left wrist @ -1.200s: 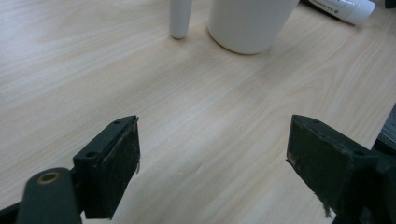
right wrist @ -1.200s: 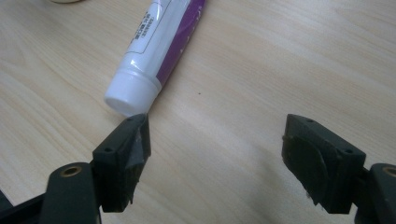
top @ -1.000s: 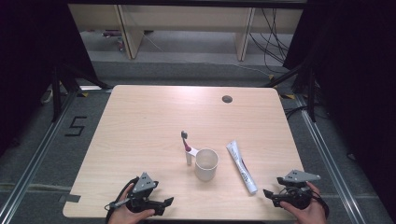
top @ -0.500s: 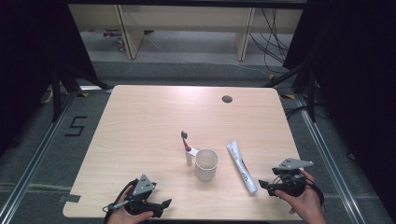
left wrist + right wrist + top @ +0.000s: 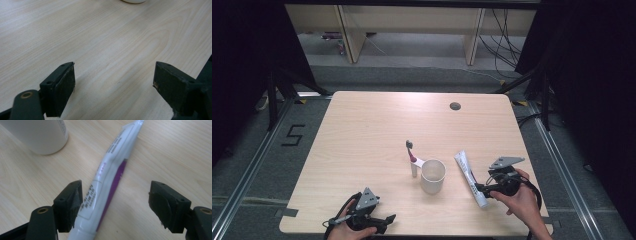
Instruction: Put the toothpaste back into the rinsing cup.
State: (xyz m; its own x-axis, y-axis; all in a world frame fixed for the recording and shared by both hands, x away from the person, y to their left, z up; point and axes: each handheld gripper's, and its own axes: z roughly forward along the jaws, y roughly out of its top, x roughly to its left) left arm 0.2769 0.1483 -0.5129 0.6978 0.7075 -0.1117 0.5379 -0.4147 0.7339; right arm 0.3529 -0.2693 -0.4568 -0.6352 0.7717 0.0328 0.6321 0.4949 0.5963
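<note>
— Toothpaste tube (image 5: 471, 178), where is it lying?

— It is lying flat on the wooden table (image 5: 362, 130), toward the near right part, just right of the white cup (image 5: 433, 176). In the high view it is running from its crimped end farther away to its near end beside the right gripper (image 5: 484, 190).

— How is that gripper sitting around it?

— In the right gripper view the jaws are standing wide apart, with the tube (image 5: 105, 185) passing between them. The tube is lying close against the left-hand jaw in that view, possibly touching it; I cannot tell for sure. The other jaw is staying well clear. The cup (image 5: 40, 135) is showing at the upper left there.

— And the left gripper (image 5: 384, 220)?

— A hand is holding it at the near left edge of the table. Its jaws are gaping wide over bare wood in the left gripper view, gripping nothing.

— Anything else on the table?

— A toothbrush (image 5: 411, 157) is leaning just left of the cup, bristle end pointing away.
</note>
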